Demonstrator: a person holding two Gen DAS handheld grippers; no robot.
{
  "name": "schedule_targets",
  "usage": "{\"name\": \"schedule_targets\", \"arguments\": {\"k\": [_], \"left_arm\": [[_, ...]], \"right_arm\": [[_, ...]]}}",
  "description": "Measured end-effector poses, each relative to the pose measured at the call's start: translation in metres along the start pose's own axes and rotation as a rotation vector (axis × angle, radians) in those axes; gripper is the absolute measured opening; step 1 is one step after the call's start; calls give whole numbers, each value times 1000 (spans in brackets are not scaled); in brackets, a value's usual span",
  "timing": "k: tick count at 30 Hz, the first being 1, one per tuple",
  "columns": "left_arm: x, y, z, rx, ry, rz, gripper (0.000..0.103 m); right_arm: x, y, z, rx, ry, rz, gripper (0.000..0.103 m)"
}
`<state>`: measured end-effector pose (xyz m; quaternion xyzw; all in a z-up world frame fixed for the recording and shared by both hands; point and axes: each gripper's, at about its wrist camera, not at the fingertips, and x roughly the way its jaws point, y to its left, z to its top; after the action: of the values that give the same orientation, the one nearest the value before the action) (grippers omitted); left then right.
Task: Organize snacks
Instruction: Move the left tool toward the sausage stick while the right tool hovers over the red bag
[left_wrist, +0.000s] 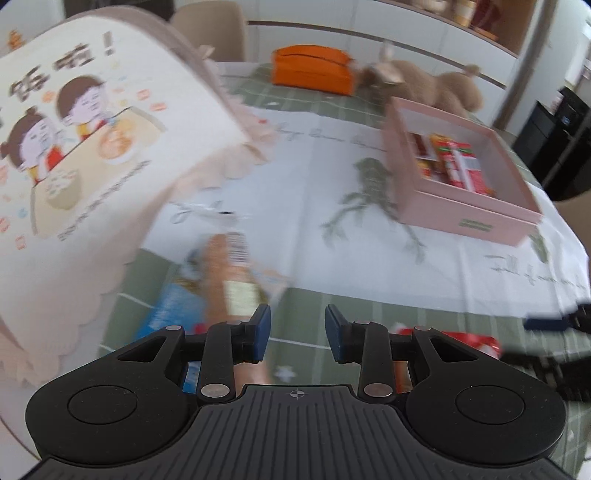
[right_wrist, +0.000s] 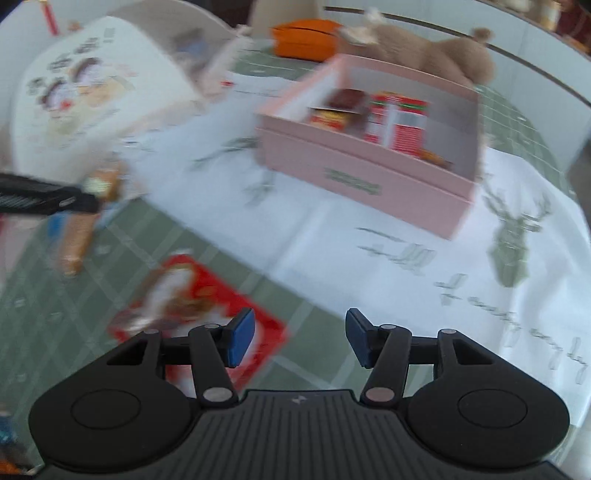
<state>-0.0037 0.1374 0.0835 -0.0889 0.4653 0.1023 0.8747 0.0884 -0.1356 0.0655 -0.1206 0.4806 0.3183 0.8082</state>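
My left gripper (left_wrist: 297, 332) is open over the green checked tablecloth, with only cloth showing between its blue pads. Just beyond its left finger lies a blue packet with an orange-brown snack (left_wrist: 218, 280), blurred, which also shows in the right wrist view (right_wrist: 75, 236). My right gripper (right_wrist: 300, 338) is open and empty too. A red snack packet (right_wrist: 192, 302) lies flat under and beyond its left finger, and its edge peeks out in the left view (left_wrist: 476, 341). An open pink box (right_wrist: 354, 173) farther back holds several red packets (right_wrist: 399, 118); the left view has it at the right (left_wrist: 465, 218).
A domed food cover (left_wrist: 74, 140) with cartoon children stands close on the left. An orange tissue box (left_wrist: 312, 70) and a tan plush toy (left_wrist: 436, 88) sit at the back of the table. White cloth with deer prints (right_wrist: 517, 236) lies between the packets and the box.
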Motion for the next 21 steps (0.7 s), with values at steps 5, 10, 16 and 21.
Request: {"name": "schedule_targets", "arguments": {"k": [5, 10, 16, 21], "left_arm": [[4, 47, 6, -111, -19, 71, 36], [18, 80, 1, -208, 20, 146, 36], [29, 59, -10, -163, 44, 152, 36], [36, 19, -9, -89, 61, 67, 36]], "right_arm": [[4, 42, -14, -74, 35, 92, 56], [22, 53, -21, -98, 50, 28, 59], [25, 30, -13, -54, 41, 11, 60], [25, 17, -12, -28, 38, 6, 60]]}}
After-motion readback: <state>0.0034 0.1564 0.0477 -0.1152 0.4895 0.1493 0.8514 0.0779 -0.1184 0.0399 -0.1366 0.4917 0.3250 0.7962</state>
